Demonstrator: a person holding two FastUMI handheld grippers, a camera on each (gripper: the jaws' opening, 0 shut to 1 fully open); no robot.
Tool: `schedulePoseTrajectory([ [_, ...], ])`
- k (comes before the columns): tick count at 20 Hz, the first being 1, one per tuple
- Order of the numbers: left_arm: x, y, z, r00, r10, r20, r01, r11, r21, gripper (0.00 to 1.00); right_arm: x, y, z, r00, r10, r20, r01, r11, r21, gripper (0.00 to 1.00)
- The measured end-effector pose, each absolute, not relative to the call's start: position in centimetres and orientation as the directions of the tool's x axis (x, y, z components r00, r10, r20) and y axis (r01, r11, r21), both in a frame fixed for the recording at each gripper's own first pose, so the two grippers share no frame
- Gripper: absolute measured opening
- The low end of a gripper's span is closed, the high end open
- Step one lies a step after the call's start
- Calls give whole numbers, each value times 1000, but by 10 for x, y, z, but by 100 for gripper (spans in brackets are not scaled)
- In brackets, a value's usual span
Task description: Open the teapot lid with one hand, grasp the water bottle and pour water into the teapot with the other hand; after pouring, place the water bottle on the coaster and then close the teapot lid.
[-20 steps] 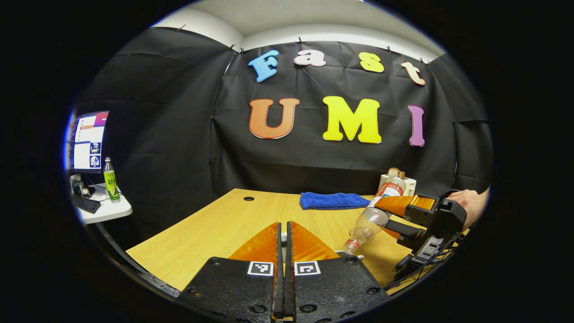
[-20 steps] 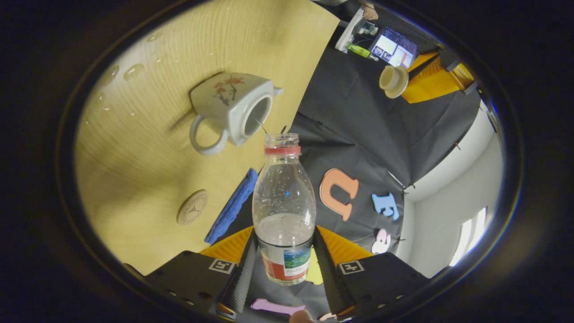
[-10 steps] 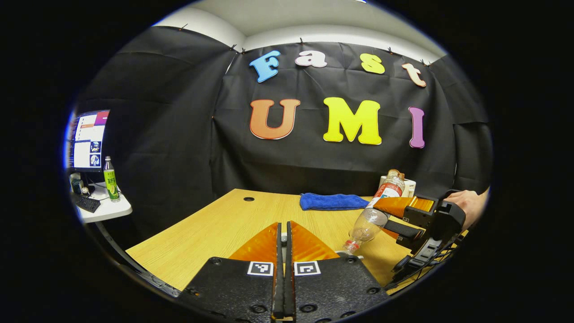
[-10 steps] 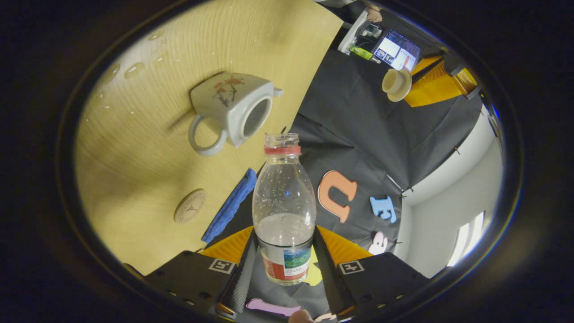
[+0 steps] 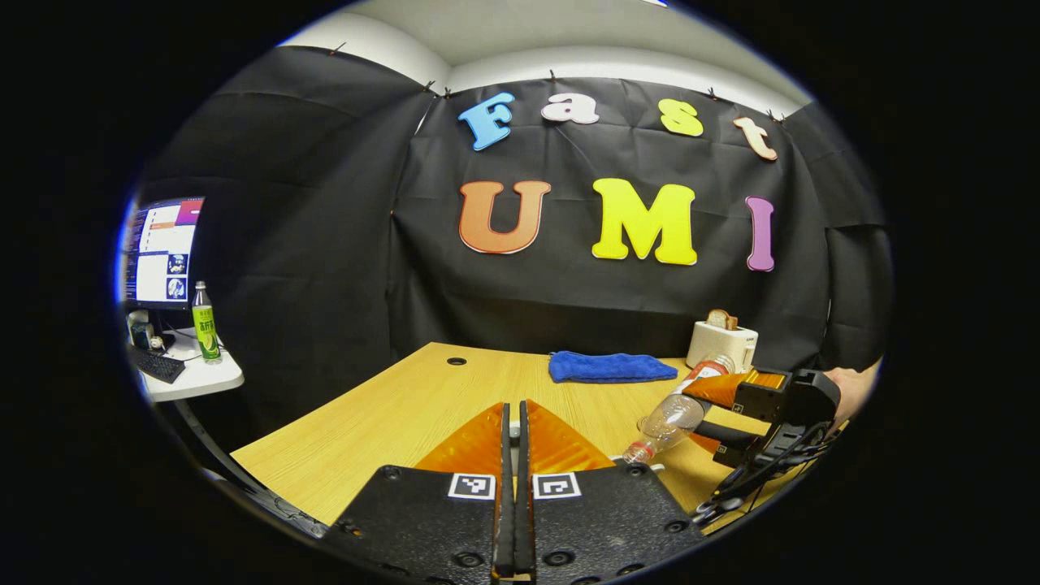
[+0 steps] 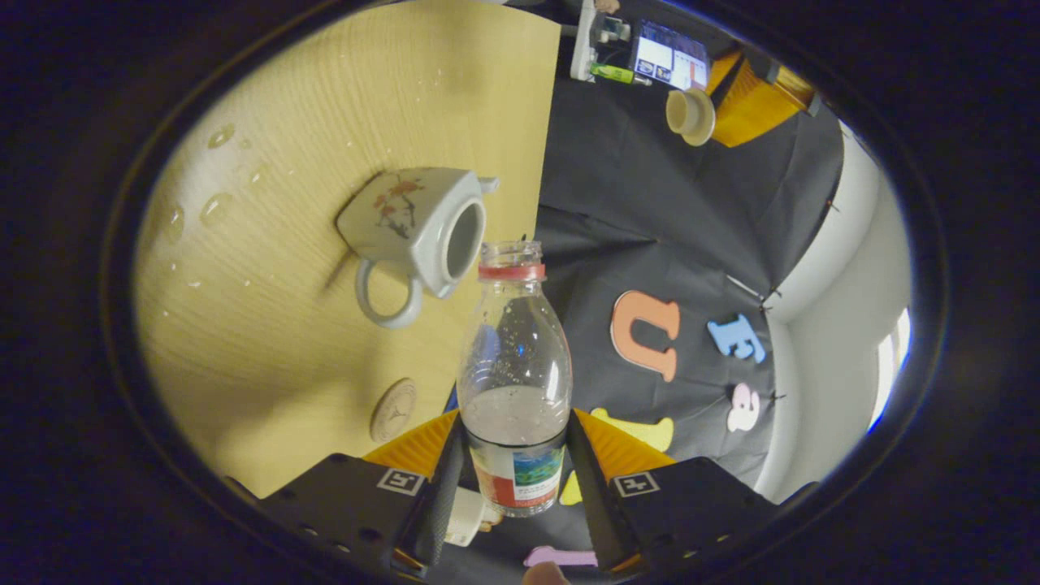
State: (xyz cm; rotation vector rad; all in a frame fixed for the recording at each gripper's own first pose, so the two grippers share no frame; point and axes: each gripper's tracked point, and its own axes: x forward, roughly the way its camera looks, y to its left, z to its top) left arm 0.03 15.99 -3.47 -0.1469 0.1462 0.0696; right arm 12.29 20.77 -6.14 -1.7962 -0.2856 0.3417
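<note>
I'm about halfway, I think. My right gripper (image 6: 513, 487) has its fingers squeezed on the water bottle (image 6: 513, 357), one on each side, down by the label. The bottle is tipped w/ its open neck just by the mouth of the teapot (image 6: 418, 231). The teapot sits on the table (image 6: 341, 106) w/ its lid off. The lid (image 6: 689, 115) is up in the air, far from the pot, at the tips of my left gripper (image 6: 735, 101), so the fingers must be pinching it.

In the left gripper view, my left gripper (image 5: 512, 422) has its fingers shut almost flat together. I can't see the lid there; it's hidden past the tips. The bottle (image 5: 673, 416) and right gripper (image 5: 731, 398) show low on the right, w/ a bit of the person's hand (image 5: 853, 388) behind.

Some water is left in the bottle. I can't tell if water is going in right now; no stream shows. I can't see how full the pot is. Drops lie on the table.

Left to do: finish the pour, stand the bottle on the coaster (image 6: 394, 409) near the pot, then put the lid back on.
</note>
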Motion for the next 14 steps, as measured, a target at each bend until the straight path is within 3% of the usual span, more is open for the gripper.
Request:
schedulePoseTrajectory([
  [4,1,156,-33,988,57,-145,-77,988,-133,3,120,205,-66,928,356,-114,-80,-109,-991,69],
  [9,1,156,-37,987,52,-153,-73,988,-136,3,113,198,-80,908,341,-244,-346,280,-896,71],
  [14,3,146,-36,988,39,-151,-60,989,-135,3,120,191,-50,900,370,-229,-421,607,-675,70],
])
